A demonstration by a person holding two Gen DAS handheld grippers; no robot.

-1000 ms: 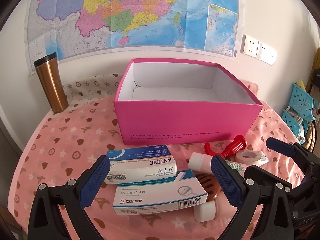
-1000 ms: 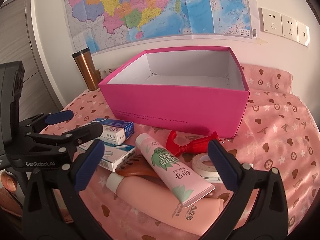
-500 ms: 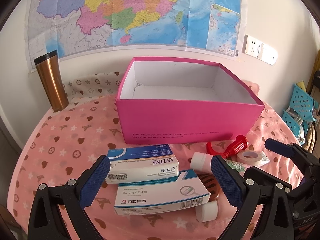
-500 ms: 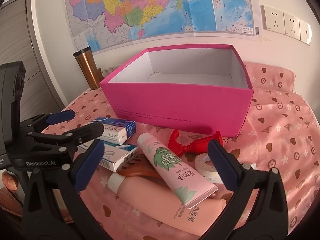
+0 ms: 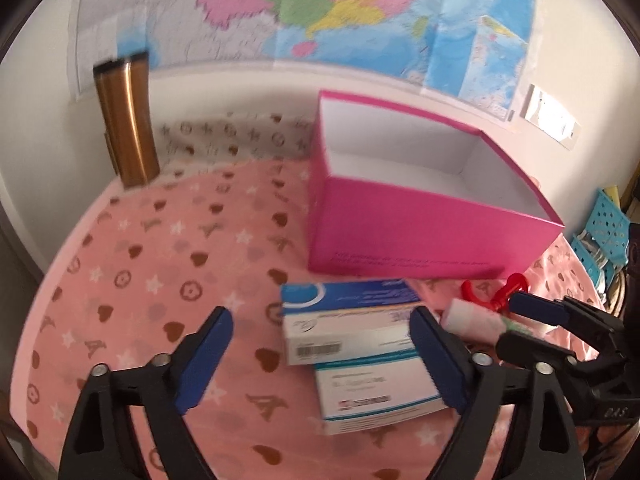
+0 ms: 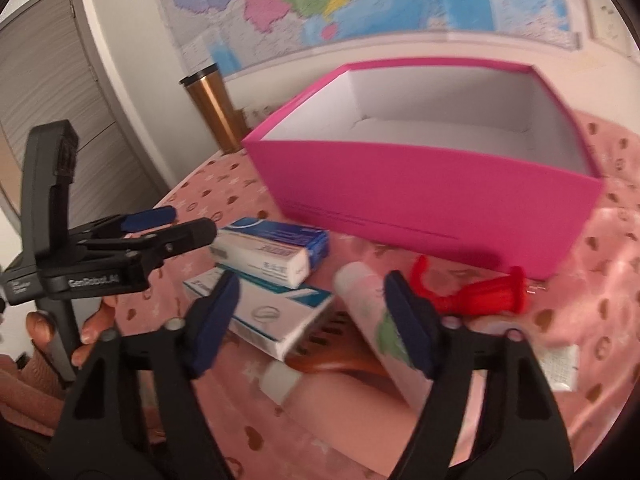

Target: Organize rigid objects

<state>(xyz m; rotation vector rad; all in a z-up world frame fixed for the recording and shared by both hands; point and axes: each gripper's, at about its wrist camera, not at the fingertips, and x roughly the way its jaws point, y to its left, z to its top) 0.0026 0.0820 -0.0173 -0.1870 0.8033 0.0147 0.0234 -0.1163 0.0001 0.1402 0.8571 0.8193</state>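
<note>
An open pink box point(image 5: 420, 236) point(image 6: 420, 200) with a white inside stands on the pink tablecloth. In front of it lie two stacked medicine cartons, a blue-topped one point(image 5: 348, 320) point(image 6: 272, 250) on a teal-striped one point(image 5: 376, 392) point(image 6: 276, 320). Beside them lie a pink-green tube point(image 6: 372, 300), a red hook point(image 6: 476, 292) point(image 5: 504, 292), a brown comb point(image 6: 332, 360) and a peach tube point(image 6: 340, 400). My left gripper point(image 5: 320, 364) is open, hovering before the cartons. My right gripper point(image 6: 312, 320) is open and empty above the pile.
A bronze tumbler point(image 5: 126, 120) point(image 6: 212, 108) stands at the back left by the wall. A map hangs behind the table. A blue basket point(image 5: 604, 232) sits off the right edge. Bare tablecloth point(image 5: 160, 280) lies left of the cartons.
Both grippers have swung, with motion blur. The left view shifted left, so the cartons now sit toward its right finger. The right gripper moved closer and lower over the pile.
</note>
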